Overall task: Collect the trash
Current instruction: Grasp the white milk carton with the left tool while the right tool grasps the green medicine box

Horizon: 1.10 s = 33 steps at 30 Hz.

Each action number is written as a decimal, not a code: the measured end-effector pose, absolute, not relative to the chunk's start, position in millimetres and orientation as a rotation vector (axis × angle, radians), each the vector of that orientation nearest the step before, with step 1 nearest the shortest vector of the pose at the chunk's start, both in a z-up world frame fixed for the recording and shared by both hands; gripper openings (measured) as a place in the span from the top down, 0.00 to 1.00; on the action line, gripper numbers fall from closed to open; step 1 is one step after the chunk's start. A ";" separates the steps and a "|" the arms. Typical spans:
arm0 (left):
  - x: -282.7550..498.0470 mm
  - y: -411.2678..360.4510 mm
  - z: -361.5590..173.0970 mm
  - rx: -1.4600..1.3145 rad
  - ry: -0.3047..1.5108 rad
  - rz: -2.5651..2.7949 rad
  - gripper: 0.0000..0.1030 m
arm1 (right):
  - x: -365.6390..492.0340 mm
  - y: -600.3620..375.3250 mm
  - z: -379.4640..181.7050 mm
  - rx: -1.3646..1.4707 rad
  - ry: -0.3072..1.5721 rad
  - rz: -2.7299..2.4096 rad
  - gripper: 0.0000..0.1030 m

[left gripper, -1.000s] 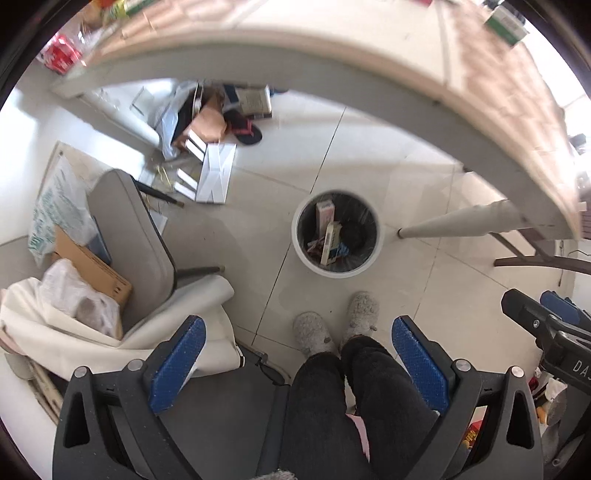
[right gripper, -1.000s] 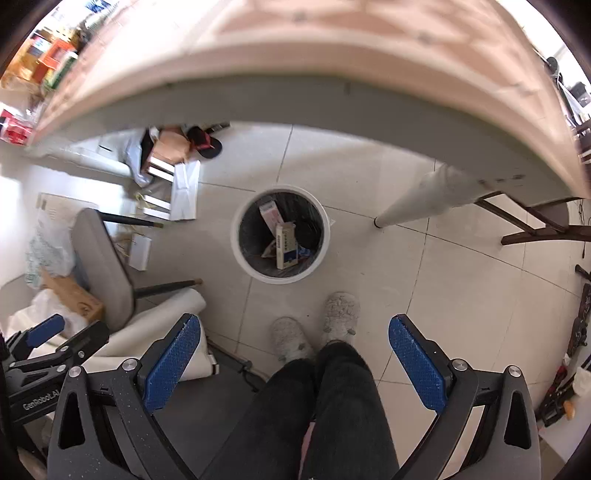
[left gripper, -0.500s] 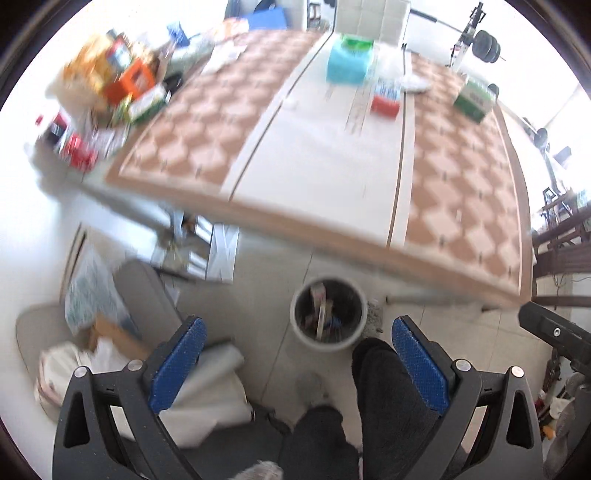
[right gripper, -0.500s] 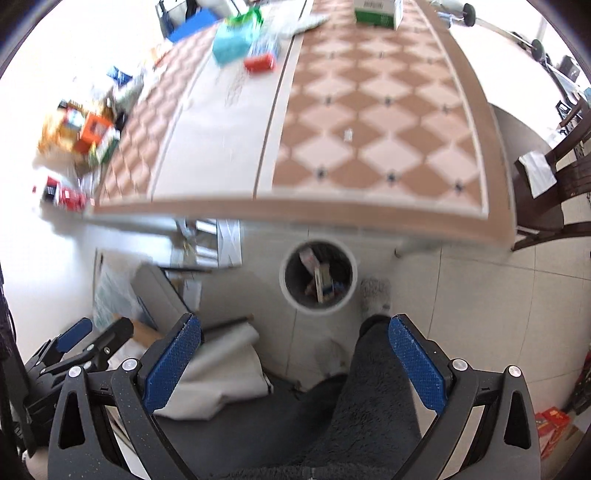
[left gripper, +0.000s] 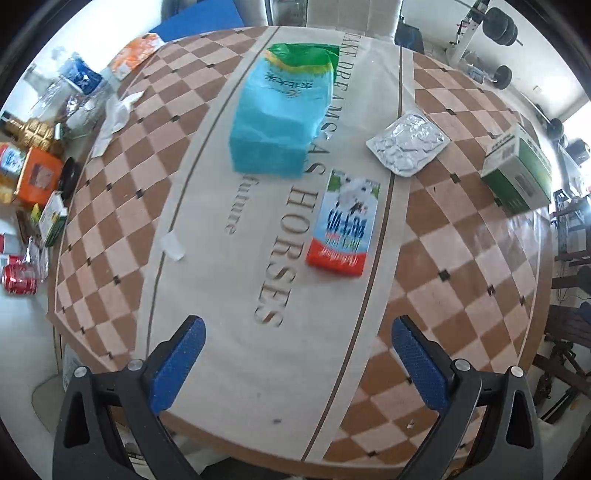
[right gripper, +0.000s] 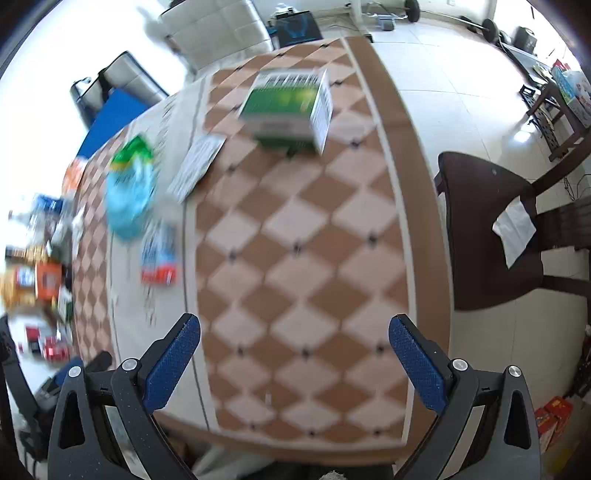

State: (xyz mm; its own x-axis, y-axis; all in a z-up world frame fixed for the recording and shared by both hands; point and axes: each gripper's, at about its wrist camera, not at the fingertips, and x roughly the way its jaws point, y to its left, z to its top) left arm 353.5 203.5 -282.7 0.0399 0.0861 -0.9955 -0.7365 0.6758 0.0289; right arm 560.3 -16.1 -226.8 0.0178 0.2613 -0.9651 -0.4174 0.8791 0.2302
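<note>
A chequered table fills both views. On its pale middle strip lie a flattened milk carton, a blue and green tissue pack, a silver foil blister sheet and a small white scrap. A green and white box stands at the right. My left gripper hovers open above the near table edge, nothing between its fingers. My right gripper is open too, over the right chequered part; the green box and milk carton appear blurred there.
Snack packets, an orange box and a red can crowd the table's left end. A dark wooden chair with white paper on it stands right of the table. Gym equipment stands at the far right.
Both grippers have risen from looking down at the floor bin and the person's legs to above the tabletop. The bin has dropped out of view. Both stay open.
</note>
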 end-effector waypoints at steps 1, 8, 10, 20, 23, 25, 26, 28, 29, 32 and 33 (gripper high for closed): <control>368.5 210.2 -291.7 -0.600 1.418 0.679 0.01 | 583.8 -6.2 -231.1 -0.111 1.472 0.512 0.00; 421.7 238.1 -347.2 -0.657 1.519 0.655 0.18 | 692.7 72.7 -269.5 -0.052 1.513 0.432 0.00; 423.1 240.4 -358.8 -0.669 1.548 0.658 0.27 | 707.7 90.9 -280.4 -0.061 1.526 0.412 0.00; 398.4 241.5 -356.1 -0.708 1.515 0.718 0.52 | 710.0 130.0 -320.8 -0.196 1.547 0.359 0.11; 387.2 236.8 -344.5 -0.694 1.482 0.738 0.52 | 703.1 128.4 -315.8 -0.202 1.513 0.400 0.14; 385.1 233.2 -332.8 -0.671 1.457 0.751 0.52 | 695.4 124.2 -309.3 -0.209 1.489 0.422 0.14; 380.6 228.9 -325.2 -0.656 1.442 0.757 0.52 | 689.8 122.2 -305.1 -0.217 1.476 0.437 0.14; 371.9 219.5 -310.7 -0.635 1.414 0.762 0.52 | 675.4 117.1 -295.3 -0.230 1.454 0.470 0.14; 365.5 213.3 -301.8 -0.624 1.395 0.763 0.52 | 667.8 114.3 -291.0 -0.235 1.446 0.488 0.14; 345.0 193.1 -277.5 -0.587 1.345 0.765 0.52 | 639.7 100.3 -274.7 -0.234 1.429 0.542 0.14; 335.8 185.3 -270.0 -0.581 1.329 0.762 0.52 | 625.3 91.3 -268.2 -0.232 1.422 0.563 0.14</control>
State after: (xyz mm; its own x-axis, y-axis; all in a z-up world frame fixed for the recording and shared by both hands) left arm 335.8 185.3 -270.0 0.0668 0.1569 -0.9854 -0.7711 0.6348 0.0488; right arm 625.3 91.3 -268.2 0.0456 0.2290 -0.9723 -0.4981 0.8489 0.1766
